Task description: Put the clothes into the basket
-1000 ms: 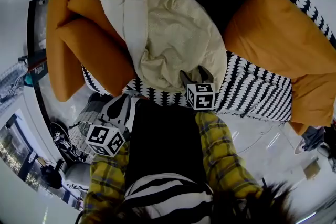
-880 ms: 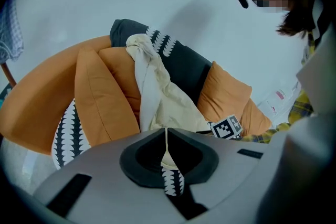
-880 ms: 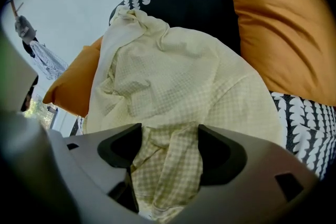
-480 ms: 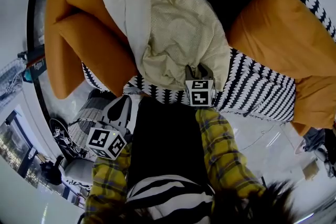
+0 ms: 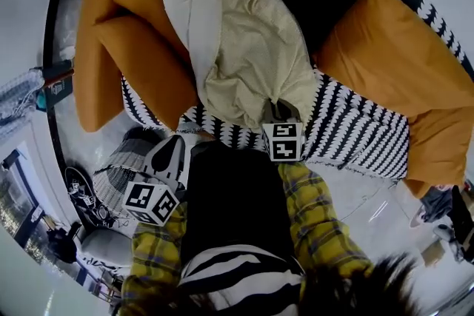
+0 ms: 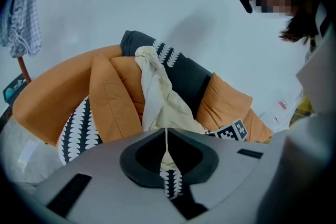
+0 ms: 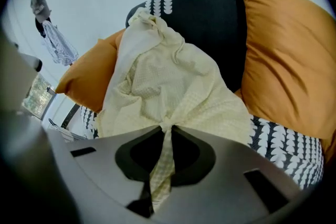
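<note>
Grasp step. Right gripper (image 5: pixel 280 111) jaws just closed, pinching hem of cream waffle-weave garment (image 5: pixel 244 55) draped on orange-cushioned sofa (image 5: pixel 141 78). Left gripper (image 5: pixel 170 153) clenched, empty. Next: lift garment clear, carry to pale woven basket (image 5: pixel 117 172).

Tips of right tongs (image 5: pixel 279 106) lost in cream garment (image 5: pixel 244 48) (head view); basket (image 5: pixel 121 163) half-hidden.

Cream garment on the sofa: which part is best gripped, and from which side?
Grip the cream garment at its lower edge, coming steeply down from the open front of the sofa. It hangs down the back and gathers loosely at the seat's front, so a fold there pinches easily. The right gripper, whose jaws have just been closing, pinches such a fold.
</note>
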A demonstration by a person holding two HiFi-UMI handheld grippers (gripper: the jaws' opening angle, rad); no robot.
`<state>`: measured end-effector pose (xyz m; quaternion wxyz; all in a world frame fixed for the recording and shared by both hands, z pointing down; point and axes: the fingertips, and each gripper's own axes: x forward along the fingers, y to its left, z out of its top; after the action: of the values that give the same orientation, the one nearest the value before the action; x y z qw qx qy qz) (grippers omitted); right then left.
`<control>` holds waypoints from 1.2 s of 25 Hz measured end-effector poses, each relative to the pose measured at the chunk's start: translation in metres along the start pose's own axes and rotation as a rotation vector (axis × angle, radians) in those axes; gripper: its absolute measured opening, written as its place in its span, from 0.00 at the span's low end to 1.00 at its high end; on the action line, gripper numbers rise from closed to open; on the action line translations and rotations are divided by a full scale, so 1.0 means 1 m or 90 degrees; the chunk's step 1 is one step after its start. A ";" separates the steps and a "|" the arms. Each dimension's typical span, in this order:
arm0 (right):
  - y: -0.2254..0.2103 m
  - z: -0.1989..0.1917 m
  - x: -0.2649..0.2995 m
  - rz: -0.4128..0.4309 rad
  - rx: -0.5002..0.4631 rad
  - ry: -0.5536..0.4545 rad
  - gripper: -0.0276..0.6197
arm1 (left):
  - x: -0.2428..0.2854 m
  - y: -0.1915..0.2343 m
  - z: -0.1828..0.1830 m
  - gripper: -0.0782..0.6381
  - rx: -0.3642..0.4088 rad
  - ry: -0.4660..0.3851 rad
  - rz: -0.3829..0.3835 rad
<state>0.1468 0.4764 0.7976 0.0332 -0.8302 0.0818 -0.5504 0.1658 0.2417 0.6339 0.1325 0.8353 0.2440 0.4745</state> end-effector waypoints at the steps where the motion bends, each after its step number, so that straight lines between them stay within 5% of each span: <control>1: 0.004 0.006 -0.005 0.005 -0.004 -0.010 0.12 | -0.003 0.000 0.001 0.14 -0.003 -0.008 0.002; 19: 0.157 0.138 -0.155 0.116 -0.144 -0.224 0.11 | -0.122 0.042 0.030 0.14 -0.039 -0.173 0.042; 30: 0.297 0.197 -0.260 0.256 -0.245 -0.374 0.11 | -0.251 0.085 0.004 0.14 -0.121 -0.309 0.135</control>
<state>0.1991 0.2218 0.4411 0.0064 -0.9107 0.3310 -0.2469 0.0857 0.0362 0.4876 0.2142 0.9294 0.0707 0.2922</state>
